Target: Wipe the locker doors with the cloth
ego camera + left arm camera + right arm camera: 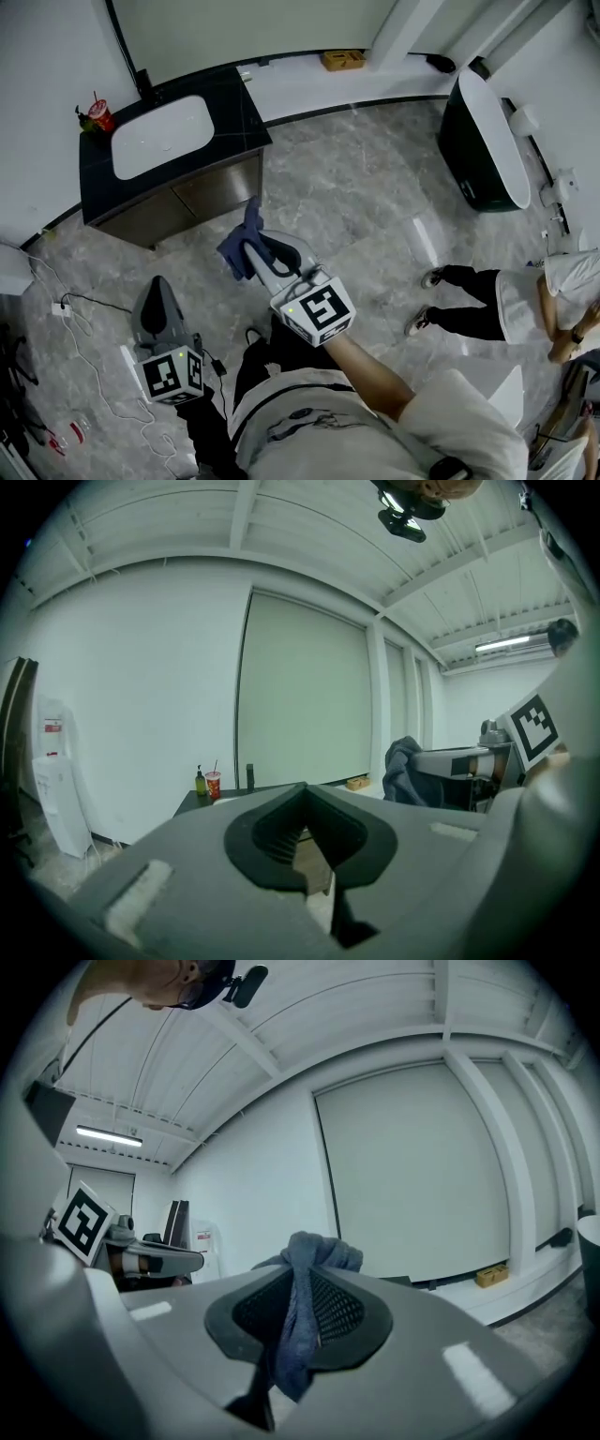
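My right gripper (253, 246) is shut on a dark blue cloth (240, 247), held out in front of me above the grey stone floor. In the right gripper view the cloth (302, 1309) is pinched between the ribbed pads and bunches above the jaw tips of that gripper (300, 1279). My left gripper (157, 295) is lower left, its jaws together with nothing in them. The left gripper view shows the left gripper (305, 794) with its tips meeting, and the cloth (405, 771) off to the right. Both grippers face a pale wall panel (305, 691).
A dark vanity (225, 122) with a white basin (159, 136) and a red cup (100, 114) stands ahead on the left. A dark tub (483, 141) sits at the right wall. Another person (506, 305) is at right. Cables (84, 356) lie on the floor at left.
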